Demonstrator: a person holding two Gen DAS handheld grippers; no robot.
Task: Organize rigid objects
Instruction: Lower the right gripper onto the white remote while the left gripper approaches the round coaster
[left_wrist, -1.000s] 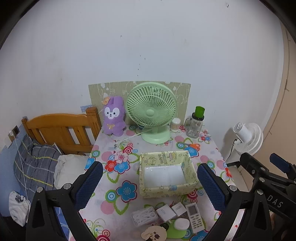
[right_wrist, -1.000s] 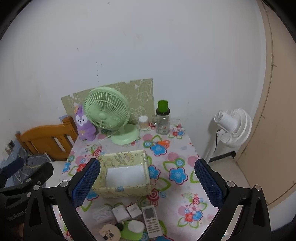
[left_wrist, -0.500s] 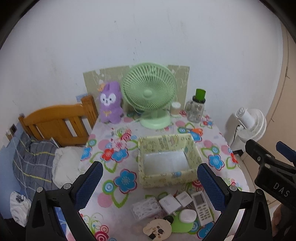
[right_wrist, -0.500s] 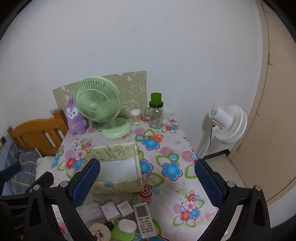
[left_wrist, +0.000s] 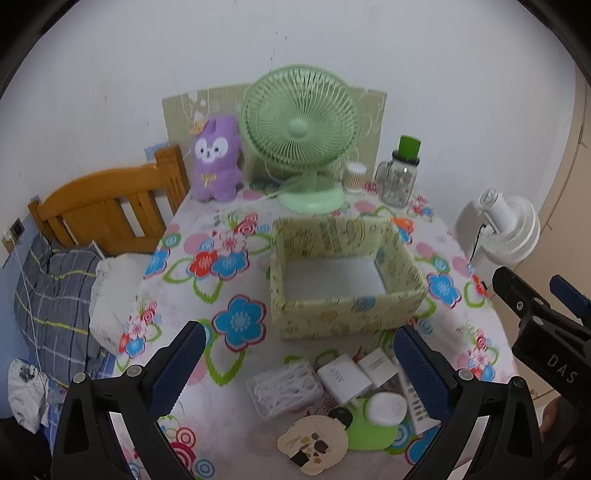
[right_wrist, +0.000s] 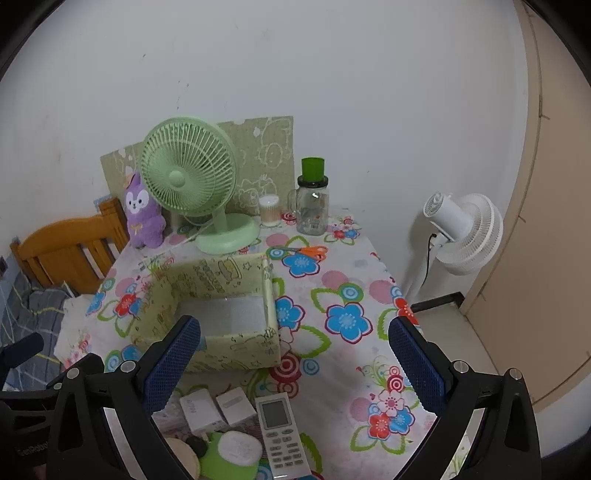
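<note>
An empty yellow-green patterned box (left_wrist: 343, 273) stands mid-table; it also shows in the right wrist view (right_wrist: 218, 314). In front of it lie a clear box of cotton swabs (left_wrist: 284, 387), two white adapters (left_wrist: 343, 376) (right_wrist: 236, 406), a white remote (right_wrist: 280, 432), a white round jar on a green pad (left_wrist: 386, 408) and a round cream card (left_wrist: 314, 443). My left gripper (left_wrist: 295, 365) is open and empty above these items. My right gripper (right_wrist: 295, 362) is open and empty, above the table right of the box.
A green desk fan (left_wrist: 303, 125), purple plush (left_wrist: 216, 158), cotton-swab cup (left_wrist: 355, 177) and green-lidded glass jar (left_wrist: 400, 173) line the back. Orange scissors (right_wrist: 310, 251) lie behind the box. A wooden bed frame (left_wrist: 110, 206) is left, a white floor fan (right_wrist: 461, 229) right.
Both grippers have moved forward and down toward the table; the box and small items look larger and nearer. Both stay open and empty.
</note>
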